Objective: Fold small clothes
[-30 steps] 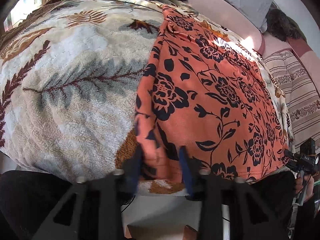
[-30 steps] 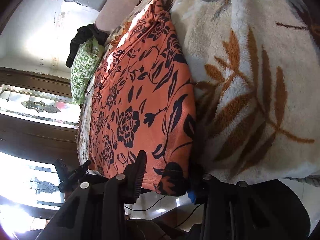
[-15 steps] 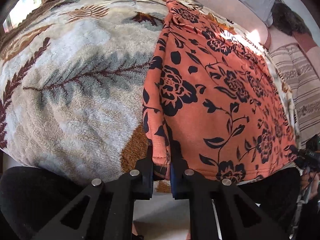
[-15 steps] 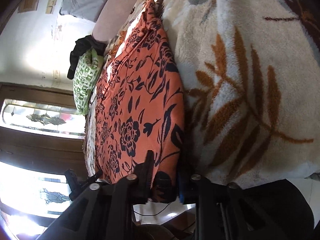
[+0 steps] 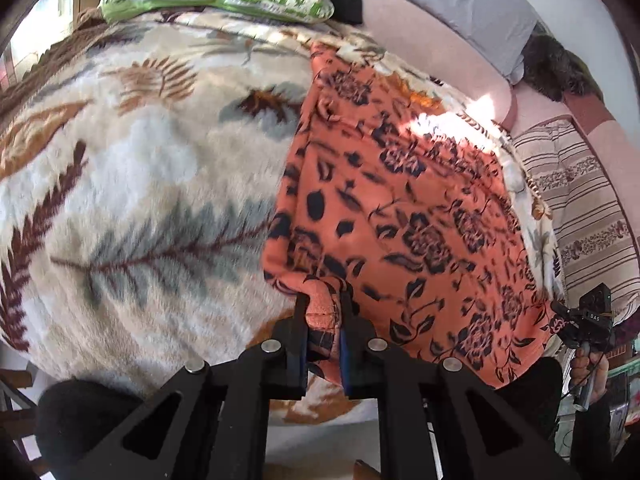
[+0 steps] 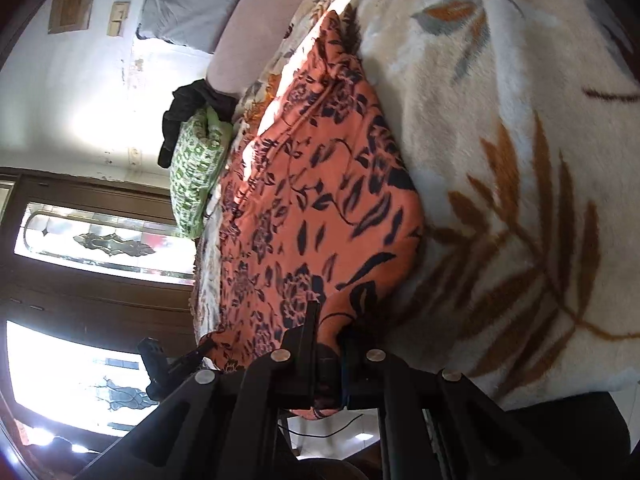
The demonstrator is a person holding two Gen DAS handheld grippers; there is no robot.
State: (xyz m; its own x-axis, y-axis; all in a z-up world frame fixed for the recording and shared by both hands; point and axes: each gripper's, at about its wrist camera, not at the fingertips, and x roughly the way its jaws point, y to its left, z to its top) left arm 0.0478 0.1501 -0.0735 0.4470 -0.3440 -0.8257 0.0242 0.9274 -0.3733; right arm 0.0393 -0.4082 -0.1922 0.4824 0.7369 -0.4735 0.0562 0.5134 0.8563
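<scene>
Two grippers, left gripper (image 5: 323,312) and right gripper (image 6: 329,344), each clamping orange floral garment (image 5: 400,208) corners (near edge), fleece blanket (image 5: 140,160) beneath

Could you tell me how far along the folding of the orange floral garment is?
Done: the orange floral garment lies spread on the blanket. In hand: left gripper and right gripper each pinch a near corner in their jaws. Left: every fold.

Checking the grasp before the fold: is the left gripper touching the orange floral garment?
Touching. The left wrist view shows the left gripper shut on the orange floral garment, its hem bunched between both fingers.
</scene>
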